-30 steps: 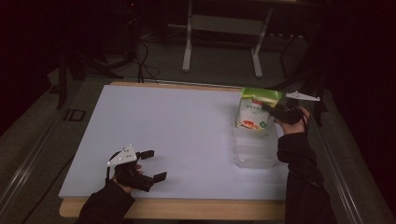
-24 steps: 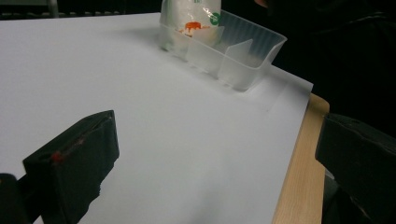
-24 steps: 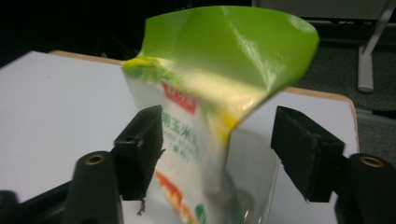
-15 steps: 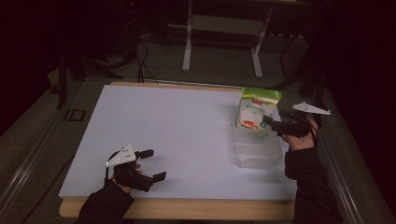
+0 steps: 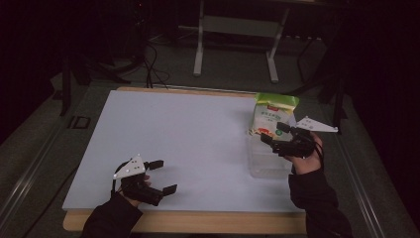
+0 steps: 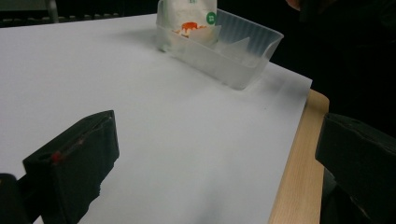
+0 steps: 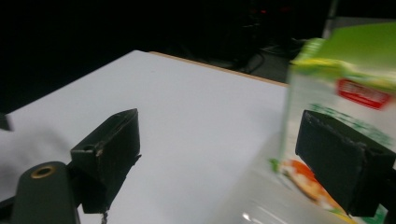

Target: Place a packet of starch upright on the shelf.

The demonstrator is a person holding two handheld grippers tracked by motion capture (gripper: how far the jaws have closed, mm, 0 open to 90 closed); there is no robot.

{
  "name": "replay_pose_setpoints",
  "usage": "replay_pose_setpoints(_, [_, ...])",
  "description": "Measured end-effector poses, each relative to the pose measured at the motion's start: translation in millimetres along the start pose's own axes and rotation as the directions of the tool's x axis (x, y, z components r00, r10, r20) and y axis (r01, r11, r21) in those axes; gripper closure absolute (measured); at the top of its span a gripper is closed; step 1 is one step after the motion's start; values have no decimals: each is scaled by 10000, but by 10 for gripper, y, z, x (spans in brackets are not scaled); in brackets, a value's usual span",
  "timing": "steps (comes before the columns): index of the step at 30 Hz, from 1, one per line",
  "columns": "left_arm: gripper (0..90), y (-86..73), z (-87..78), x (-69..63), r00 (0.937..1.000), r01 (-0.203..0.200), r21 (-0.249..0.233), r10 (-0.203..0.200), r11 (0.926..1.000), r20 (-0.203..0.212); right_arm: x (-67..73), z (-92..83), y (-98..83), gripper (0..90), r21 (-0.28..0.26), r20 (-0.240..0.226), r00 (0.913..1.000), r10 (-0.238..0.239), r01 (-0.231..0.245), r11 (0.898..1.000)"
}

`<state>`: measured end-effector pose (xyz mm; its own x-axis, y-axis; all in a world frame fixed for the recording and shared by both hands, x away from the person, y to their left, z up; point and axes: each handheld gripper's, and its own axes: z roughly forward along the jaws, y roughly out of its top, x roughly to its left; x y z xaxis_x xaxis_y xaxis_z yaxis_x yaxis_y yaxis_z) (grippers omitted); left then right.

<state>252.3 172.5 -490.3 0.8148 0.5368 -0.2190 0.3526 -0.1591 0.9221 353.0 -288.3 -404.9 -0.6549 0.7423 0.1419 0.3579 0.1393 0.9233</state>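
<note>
Pouch (image 5: 273, 115) upright in clear tub (image 5: 267, 161)

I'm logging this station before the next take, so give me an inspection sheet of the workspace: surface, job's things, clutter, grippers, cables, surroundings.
Surface: white table top, bare wooden edge along the near side.
Job's things: clear plastic bin at the right side of the table; a white and green bag stands upright in its far end.
Clutter: nothing seen.
Grippers: left gripper open, low over the near left corner; right gripper open, over the bin beside the bag, holding nothing.
Cables: dark cables on the floor beyond the table.
Surroundings: dark room, a metal stand behind the table.
</note>
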Motion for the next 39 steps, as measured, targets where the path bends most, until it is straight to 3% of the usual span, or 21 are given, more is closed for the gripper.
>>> replay_pose_setpoints(6, [1,2,-3,-8,10000,-12,-28,12,10000,-3,194,-2,20,143,-102,-492,9986,-177,172,9998])
replay_pose_setpoints(8, [1,2,-1,-17,10000,-63,-8,63,10000,3,369,-24,16,145,-13,-882,9951,-450,450,9990])
replay_pose_setpoints(12, [1,6,3,-34,9999,-115,8,115,9999,31,479,-21,-4,143,57,-1186,9910,-613,625,9980])
replay_pose_setpoints(23, [1,15,-22,-49,9997,-227,-37,227,9997,2,832,-25,-147,136,-130,-2221,9685,-1125,1124,9936])
replay_pose_setpoints(31, [1,13,-26,-58,9994,-345,22,345,9994,-35,998,-47,-329,133,-6,-2849,9492,-1335,1391,9903])
replay_pose_setpoints(39, [1,-2,-9,-63,9992,-404,148,403,9991,14,1057,-59,-529,127,177,-3287,9348,-1341,1481,9888])
